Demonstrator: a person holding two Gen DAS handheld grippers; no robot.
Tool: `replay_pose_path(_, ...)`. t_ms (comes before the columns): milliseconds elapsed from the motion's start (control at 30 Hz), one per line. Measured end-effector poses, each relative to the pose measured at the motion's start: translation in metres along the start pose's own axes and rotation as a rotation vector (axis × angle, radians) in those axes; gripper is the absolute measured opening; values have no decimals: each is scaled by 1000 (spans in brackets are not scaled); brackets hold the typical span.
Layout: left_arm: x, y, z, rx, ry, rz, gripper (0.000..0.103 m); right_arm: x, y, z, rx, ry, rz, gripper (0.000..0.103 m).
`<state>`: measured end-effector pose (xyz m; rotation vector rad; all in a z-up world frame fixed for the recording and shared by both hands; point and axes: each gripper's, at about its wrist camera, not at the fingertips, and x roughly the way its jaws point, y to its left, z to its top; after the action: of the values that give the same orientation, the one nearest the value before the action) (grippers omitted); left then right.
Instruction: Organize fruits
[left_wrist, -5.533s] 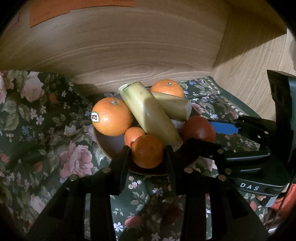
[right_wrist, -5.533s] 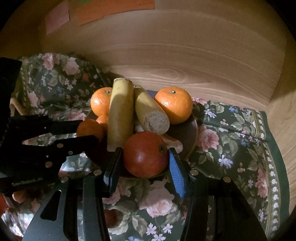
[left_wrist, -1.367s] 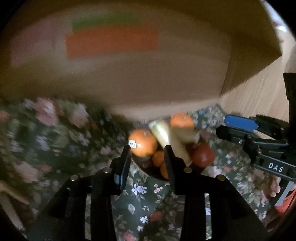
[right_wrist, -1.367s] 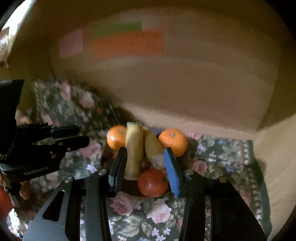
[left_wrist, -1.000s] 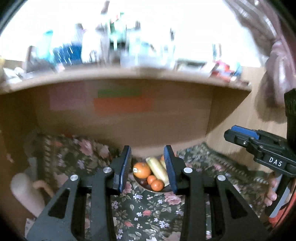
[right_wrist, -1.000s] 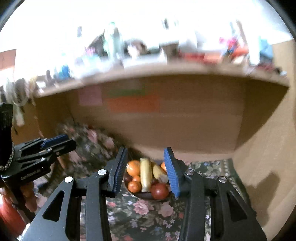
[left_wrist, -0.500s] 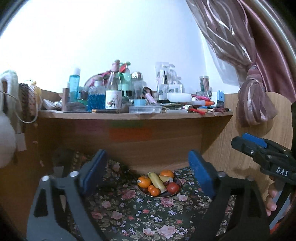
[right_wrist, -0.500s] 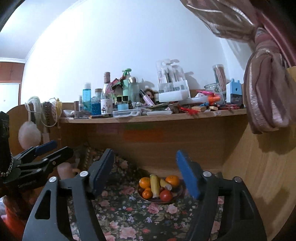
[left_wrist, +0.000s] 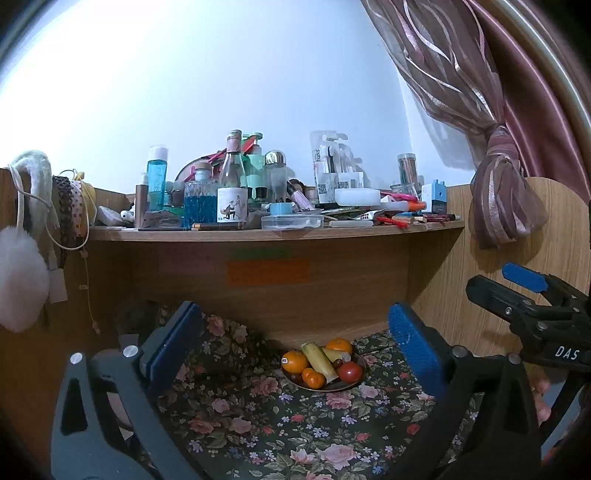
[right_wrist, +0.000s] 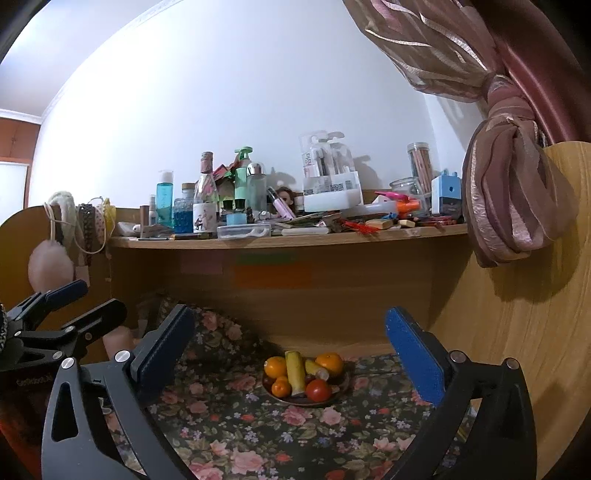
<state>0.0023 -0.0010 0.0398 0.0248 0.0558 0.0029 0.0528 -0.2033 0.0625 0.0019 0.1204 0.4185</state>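
Note:
A brown plate (left_wrist: 356, 383) (right_wrist: 341, 389) sits far back on the floral cloth under the shelf. It holds oranges (left_wrist: 294, 360) (right_wrist: 329, 362), a red tomato (left_wrist: 349, 371) (right_wrist: 318, 390) and pale sugarcane-like sticks (left_wrist: 318, 361) (right_wrist: 295, 371). My left gripper (left_wrist: 295, 347) is wide open and empty, well back from the plate. My right gripper (right_wrist: 290, 343) is wide open and empty, also well back. Each gripper shows at the side of the other's view: the right one (left_wrist: 517, 291), the left one (right_wrist: 70, 299).
A floral cloth (left_wrist: 258, 417) covers the desk. A wooden shelf (left_wrist: 273, 232) above is crowded with bottles (left_wrist: 232, 184) and boxes. Wooden side panels (right_wrist: 517, 332) close in the nook. A tied pink curtain (right_wrist: 509, 206) hangs at the right; a fluffy puff (left_wrist: 18, 277) hangs at left.
Both grippers have let go of the fruit, pulled far back from the plate and opened wide. The view now takes in the shelf and wall.

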Motion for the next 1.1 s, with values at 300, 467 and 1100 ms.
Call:
replay_pose_path(300,2,2,-1,0,3,-6,103,0,0,-2,-10,1,-10,103)
replay_pose_path(467,3,3,-1,-6,4,-7,103,1,0,-2,-14,0,-13,103)
replay_pose_path(1100,4,0,-2,-11,4,0,103,1,0,-3,-21,-1,-13,103)
